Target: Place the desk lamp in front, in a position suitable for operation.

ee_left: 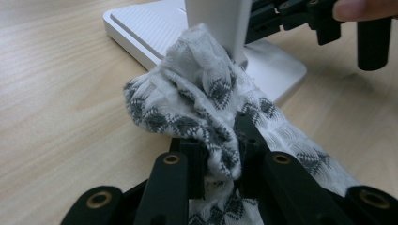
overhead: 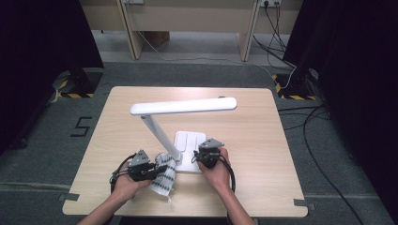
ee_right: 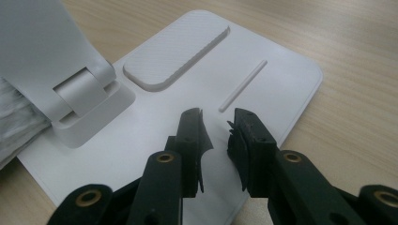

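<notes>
A white desk lamp stands mid-table, its long head (overhead: 183,106) level above its flat base (overhead: 187,140). My left gripper (ee_left: 220,140) is shut on a white cloth with grey zigzag patterns (ee_left: 197,93). The bunched cloth presses against the foot of the lamp's arm (ee_left: 216,23). In the high view the cloth (overhead: 164,180) trails toward the table's front edge from the left gripper (overhead: 157,171). My right gripper (ee_right: 217,124) hovers low over the lamp base (ee_right: 281,79), jaws a narrow gap apart with nothing between them. It sits at the base's right front corner (overhead: 199,158).
The lamp's hinge block (ee_right: 84,91) rises just left of the right gripper. Bare wooden table (overhead: 253,122) lies all around the lamp. Beyond the table are cables (overhead: 300,117) on the floor and a desk frame (overhead: 187,23) at the back.
</notes>
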`<state>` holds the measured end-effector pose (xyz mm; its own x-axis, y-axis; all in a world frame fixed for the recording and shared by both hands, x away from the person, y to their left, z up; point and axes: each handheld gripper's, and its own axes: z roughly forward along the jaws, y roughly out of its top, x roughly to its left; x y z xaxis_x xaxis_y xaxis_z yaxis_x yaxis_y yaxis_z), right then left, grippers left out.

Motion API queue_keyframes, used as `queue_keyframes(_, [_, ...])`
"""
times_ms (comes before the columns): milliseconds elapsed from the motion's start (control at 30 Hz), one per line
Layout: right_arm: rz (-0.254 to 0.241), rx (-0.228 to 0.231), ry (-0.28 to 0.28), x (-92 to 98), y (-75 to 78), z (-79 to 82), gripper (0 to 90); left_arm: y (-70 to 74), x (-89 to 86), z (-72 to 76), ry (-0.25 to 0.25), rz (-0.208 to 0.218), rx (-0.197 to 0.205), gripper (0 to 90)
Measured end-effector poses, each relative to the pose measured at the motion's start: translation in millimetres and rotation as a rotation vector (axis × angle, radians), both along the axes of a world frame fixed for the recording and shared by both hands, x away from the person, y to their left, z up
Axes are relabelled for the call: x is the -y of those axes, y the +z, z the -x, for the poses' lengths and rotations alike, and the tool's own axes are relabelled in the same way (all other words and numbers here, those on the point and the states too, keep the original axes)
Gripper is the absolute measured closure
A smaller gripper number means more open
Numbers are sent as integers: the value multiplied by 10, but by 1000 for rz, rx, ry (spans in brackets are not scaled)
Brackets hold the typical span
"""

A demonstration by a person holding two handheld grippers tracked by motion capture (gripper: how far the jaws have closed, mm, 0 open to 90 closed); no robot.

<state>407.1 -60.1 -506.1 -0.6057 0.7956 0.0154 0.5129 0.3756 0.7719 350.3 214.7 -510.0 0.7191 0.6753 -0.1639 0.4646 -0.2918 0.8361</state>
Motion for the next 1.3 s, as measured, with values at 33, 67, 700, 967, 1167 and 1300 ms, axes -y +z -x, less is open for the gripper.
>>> queue_keyframes(33, [-1,0,0,0,0,0,730,5,-9,22,-1,3,2,769])
queue_keyframes(67, [-1,0,0,1,-1,0,729,12,-17,43,-2,7,2,768])
queue_keyframes(700, [-10,6,15,18,-10,4,729,191,-428,256,80,74,40,765])
queue_keyframes(967, [-6,9,13,14,-10,8,729,218,-615,283,136,84,46,765])
queue_keyframes(1167, [-9,2,12,19,-7,1,727,199,-664,287,151,85,39,765])
queue_keyframes(1300, [-10,6,13,19,-12,6,727,205,-658,275,147,88,40,766])
